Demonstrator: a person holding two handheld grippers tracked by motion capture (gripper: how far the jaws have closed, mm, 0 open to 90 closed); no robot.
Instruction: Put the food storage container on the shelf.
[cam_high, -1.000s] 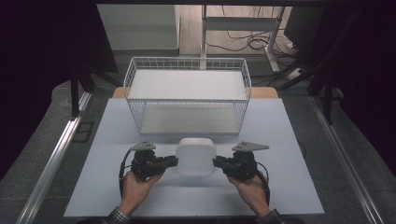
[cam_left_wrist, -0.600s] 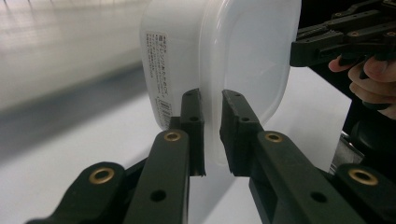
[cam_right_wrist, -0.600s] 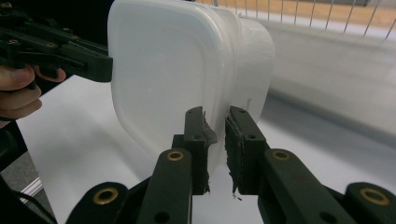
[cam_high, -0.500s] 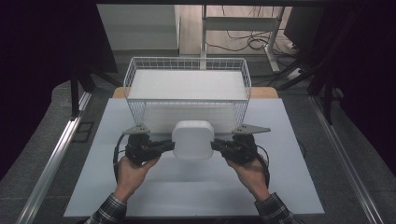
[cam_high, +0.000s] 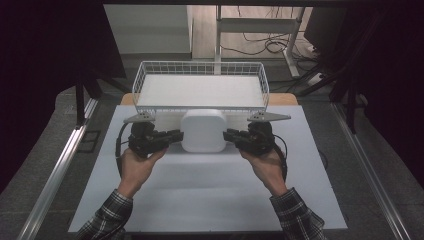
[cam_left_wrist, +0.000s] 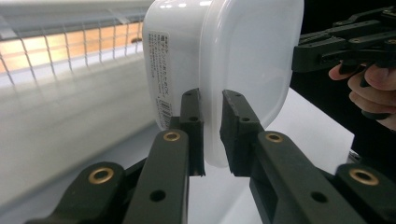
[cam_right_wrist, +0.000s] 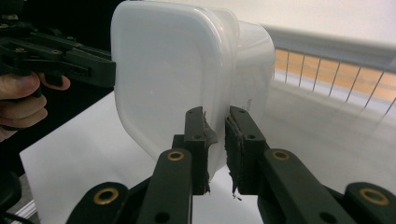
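Two grippers hold one white plastic container (cam_high: 203, 131) above the bench (cam_high: 210, 200), just before the wire basket (cam_high: 200, 70). Left gripper (cam_high: 176, 135) and right gripper (cam_high: 228, 134) each pinch its rim. It seems light, smooth and slippery, so the rim is the best hold.

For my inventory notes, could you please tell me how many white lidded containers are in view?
1: the white container is held up between the left tool and right tool, just before the wire basket.
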